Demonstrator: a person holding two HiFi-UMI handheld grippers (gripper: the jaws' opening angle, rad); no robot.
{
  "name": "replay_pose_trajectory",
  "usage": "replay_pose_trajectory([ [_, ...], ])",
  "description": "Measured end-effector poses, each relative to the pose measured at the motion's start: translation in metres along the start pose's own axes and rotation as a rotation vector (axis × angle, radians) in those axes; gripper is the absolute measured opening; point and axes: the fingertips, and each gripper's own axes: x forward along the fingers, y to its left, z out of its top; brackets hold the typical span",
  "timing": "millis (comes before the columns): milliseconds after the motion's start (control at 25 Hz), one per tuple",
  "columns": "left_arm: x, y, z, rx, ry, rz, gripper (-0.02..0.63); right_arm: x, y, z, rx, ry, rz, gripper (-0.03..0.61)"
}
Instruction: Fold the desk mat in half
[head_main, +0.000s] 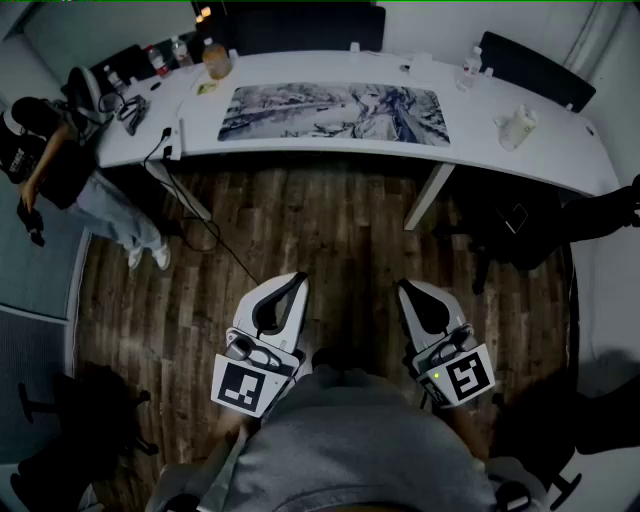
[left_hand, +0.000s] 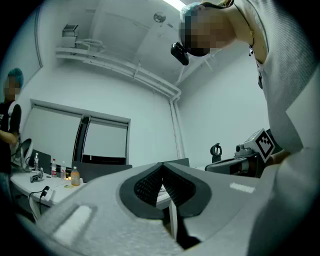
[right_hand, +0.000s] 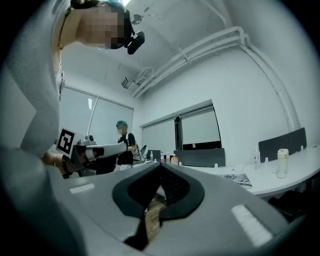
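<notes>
White moulded shells, tapering to a point, on left gripper (head_main: 292, 279) and right gripper (head_main: 407, 288); black lining along the inner faces. Dark ribbed pads (left_hand: 148, 186) on the jaws. At the rear of each, a marker cube (head_main: 246, 386) with black-and-white squares, set over black and grey fittings; small green light (head_main: 437, 375) beside the right-hand cube. Worn: grey top (head_main: 360, 450) of finely ribbed cloth; black camera (left_hand: 179, 53) at the head.

Desk mat (head_main: 335, 112) matt and printed, table (head_main: 480, 152) smooth white — floor (head_main: 330, 235) of dark, grainy wood planks.
</notes>
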Motion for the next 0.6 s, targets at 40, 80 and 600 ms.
replay_pose_trajectory([
  [40, -0.001, 0.001, 0.0, -0.001, -0.004, 0.003, -0.002, 0.002, 0.002, 0.001, 0.005, 0.003, 0.001, 0.0],
  [80, -0.002, 0.003, 0.0, -0.002, -0.008, 0.006, -0.002, 0.003, 0.004, 0.001, 0.006, 0.007, 0.001, 0.0],
  [600, -0.013, 0.019, 0.003, -0.001, -0.02, 0.013, -0.002, 0.01, 0.015, -0.006, -0.025, 0.022, -0.006, 0.002],
])
